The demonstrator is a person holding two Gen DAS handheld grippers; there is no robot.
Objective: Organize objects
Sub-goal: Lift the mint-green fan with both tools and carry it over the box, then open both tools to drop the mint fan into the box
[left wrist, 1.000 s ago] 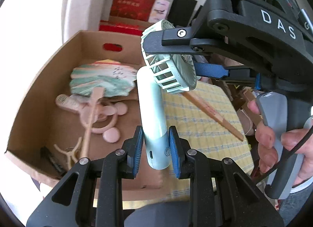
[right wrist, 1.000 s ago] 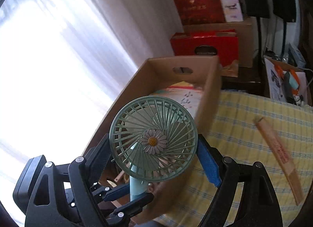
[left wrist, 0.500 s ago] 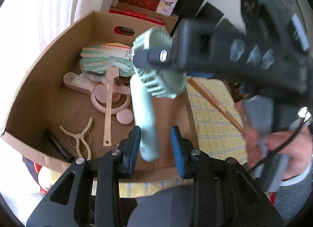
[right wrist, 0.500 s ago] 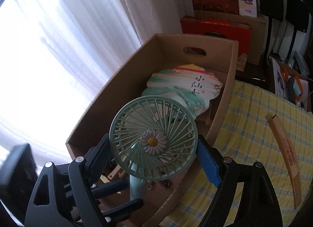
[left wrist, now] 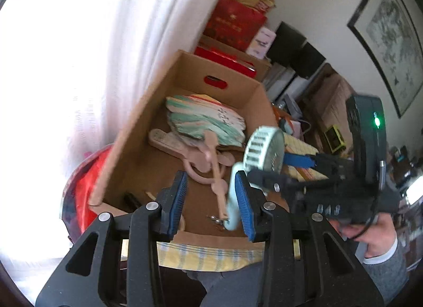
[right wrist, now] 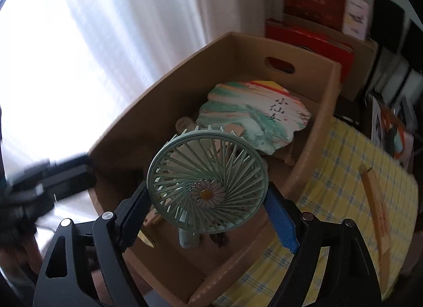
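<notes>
I keep the right gripper (right wrist: 208,217) spread wide and clamped across the mint fan's (right wrist: 207,188) round head, holding it over the cardboard box (right wrist: 325,127) for stowing, so my left gripper (left wrist: 211,202) is opening off its handle.

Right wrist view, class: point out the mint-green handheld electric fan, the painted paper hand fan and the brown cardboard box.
Mint-green handheld electric fan (right wrist: 208,194), right wrist view, on its daisy hub.
Painted paper hand fan (right wrist: 253,116), right wrist view, on its painted face.
Brown cardboard box (right wrist: 321,119), right wrist view, on its right wall.
</notes>
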